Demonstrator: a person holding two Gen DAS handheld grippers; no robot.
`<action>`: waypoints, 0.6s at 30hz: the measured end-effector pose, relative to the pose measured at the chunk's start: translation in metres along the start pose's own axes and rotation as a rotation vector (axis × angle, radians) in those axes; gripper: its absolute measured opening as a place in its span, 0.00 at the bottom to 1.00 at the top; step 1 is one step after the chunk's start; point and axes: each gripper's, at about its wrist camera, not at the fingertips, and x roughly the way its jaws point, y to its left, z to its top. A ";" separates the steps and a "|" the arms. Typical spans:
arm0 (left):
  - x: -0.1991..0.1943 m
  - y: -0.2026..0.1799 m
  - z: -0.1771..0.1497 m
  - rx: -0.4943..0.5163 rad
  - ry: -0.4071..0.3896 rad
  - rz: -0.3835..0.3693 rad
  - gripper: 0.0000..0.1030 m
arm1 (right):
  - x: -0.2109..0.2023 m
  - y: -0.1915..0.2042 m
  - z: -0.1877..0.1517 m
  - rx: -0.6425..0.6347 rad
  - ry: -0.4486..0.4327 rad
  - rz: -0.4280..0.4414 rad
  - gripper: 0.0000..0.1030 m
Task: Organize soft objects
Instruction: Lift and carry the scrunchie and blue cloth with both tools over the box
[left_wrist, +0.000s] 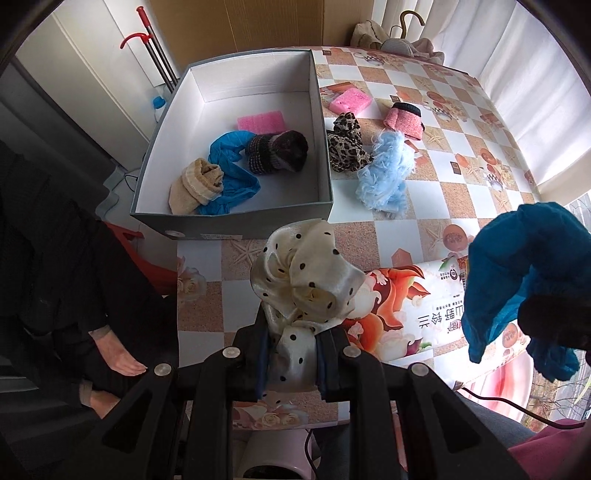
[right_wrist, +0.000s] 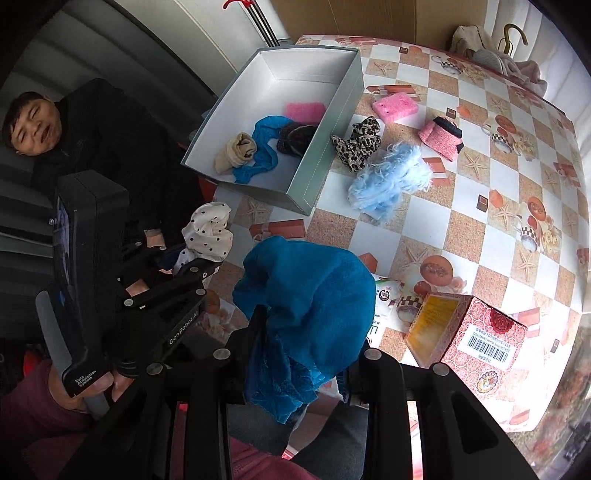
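My left gripper (left_wrist: 293, 350) is shut on a cream polka-dot scrunchie (left_wrist: 303, 273), held above the table's near edge in front of the grey box (left_wrist: 321, 122). It also shows in the right wrist view (right_wrist: 208, 232). My right gripper (right_wrist: 299, 354) is shut on a teal blue cloth (right_wrist: 306, 295), to the right of the left gripper; the cloth shows in the left wrist view (left_wrist: 524, 273). The box holds a beige sock (left_wrist: 195, 184), a blue stocking (left_wrist: 229, 155), a dark knitted sock (left_wrist: 277, 151) and a pink sponge (left_wrist: 262, 122).
On the checkered table (left_wrist: 461, 155) lie a leopard-print cloth (left_wrist: 345, 142), a fluffy light-blue piece (left_wrist: 386, 170), a pink sponge (left_wrist: 349, 100) and a pink knitted sock (left_wrist: 404, 118). A red patterned carton (right_wrist: 469, 332) and a printed packet (left_wrist: 413, 306) lie near me.
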 end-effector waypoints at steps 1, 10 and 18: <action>0.000 0.002 0.000 -0.004 -0.001 -0.001 0.22 | 0.001 0.002 0.002 -0.005 0.001 -0.001 0.33; 0.001 0.013 0.002 -0.029 -0.003 -0.010 0.22 | 0.004 0.011 0.011 -0.024 0.008 -0.006 0.33; 0.004 0.014 0.004 -0.033 0.003 -0.021 0.22 | 0.009 0.010 0.016 -0.022 0.018 -0.006 0.33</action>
